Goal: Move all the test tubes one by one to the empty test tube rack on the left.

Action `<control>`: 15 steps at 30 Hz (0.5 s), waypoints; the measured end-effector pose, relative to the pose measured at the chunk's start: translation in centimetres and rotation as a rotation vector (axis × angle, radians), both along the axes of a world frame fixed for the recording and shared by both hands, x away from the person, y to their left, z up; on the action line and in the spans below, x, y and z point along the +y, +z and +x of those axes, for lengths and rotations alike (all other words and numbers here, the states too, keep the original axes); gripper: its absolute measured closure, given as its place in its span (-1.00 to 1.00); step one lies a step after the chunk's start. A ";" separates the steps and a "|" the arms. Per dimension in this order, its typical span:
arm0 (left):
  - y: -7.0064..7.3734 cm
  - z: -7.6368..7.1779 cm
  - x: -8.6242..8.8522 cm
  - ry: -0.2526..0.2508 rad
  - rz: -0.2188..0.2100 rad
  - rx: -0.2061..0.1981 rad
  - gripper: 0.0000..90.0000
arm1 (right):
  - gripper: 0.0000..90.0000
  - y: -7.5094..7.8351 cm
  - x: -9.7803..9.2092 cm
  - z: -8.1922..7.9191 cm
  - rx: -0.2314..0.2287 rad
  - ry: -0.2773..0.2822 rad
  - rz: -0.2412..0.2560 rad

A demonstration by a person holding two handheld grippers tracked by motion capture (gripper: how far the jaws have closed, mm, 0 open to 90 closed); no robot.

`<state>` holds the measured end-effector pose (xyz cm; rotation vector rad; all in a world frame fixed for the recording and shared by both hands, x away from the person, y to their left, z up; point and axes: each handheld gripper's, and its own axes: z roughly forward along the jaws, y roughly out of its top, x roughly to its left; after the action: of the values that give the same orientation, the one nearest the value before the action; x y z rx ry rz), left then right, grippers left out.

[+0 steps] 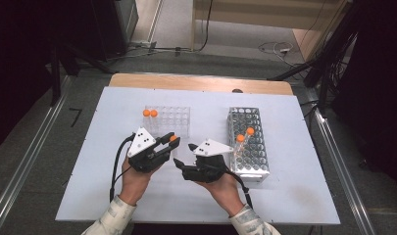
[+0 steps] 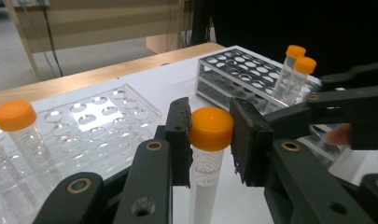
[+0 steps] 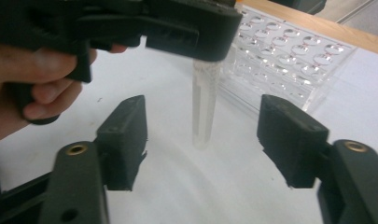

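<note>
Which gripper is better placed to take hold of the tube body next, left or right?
Probably the right gripper. Its jaws stand open on either side of the tube, which hangs upright between them. The left gripper already holds that tube at its orange cap, so it cannot regrip lower down.

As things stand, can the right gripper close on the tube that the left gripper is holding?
Probably yes. The right gripper is open, its jaws either side of the tube, which hangs from the left gripper with its lower body bare.
</note>
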<state>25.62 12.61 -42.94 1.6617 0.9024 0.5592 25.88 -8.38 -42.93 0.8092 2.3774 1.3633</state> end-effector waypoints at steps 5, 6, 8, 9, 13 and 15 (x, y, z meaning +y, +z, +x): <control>-0.2 0.3 0.2 0.015 -0.006 0.018 0.57 | -0.43 0.2 -2.1 -1.0 -0.013 -0.004 0.019; -0.3 0.3 0.2 0.020 -0.010 0.021 0.57 | -0.44 0.2 -2.5 -1.2 -0.016 -0.011 0.022; -0.4 0.4 0.3 0.028 -0.007 0.023 0.57 | -0.45 0.3 -3.6 -1.5 -0.019 -0.023 0.031; -0.4 0.4 0.3 0.035 -0.010 0.022 0.57 | -0.45 0.3 -4.1 -1.6 -0.019 -0.026 0.034; -0.3 0.8 0.5 0.057 -0.015 0.025 0.57 | -0.45 0.4 -6.3 -2.0 -0.022 -0.057 0.042; -0.2 0.9 0.8 0.069 -0.018 0.025 0.57 | -0.44 0.3 -7.5 -2.2 -0.022 -0.071 0.050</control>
<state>26.53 13.40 -43.11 1.6294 0.9840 0.5767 23.63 -15.84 -42.63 0.8779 2.2839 1.4011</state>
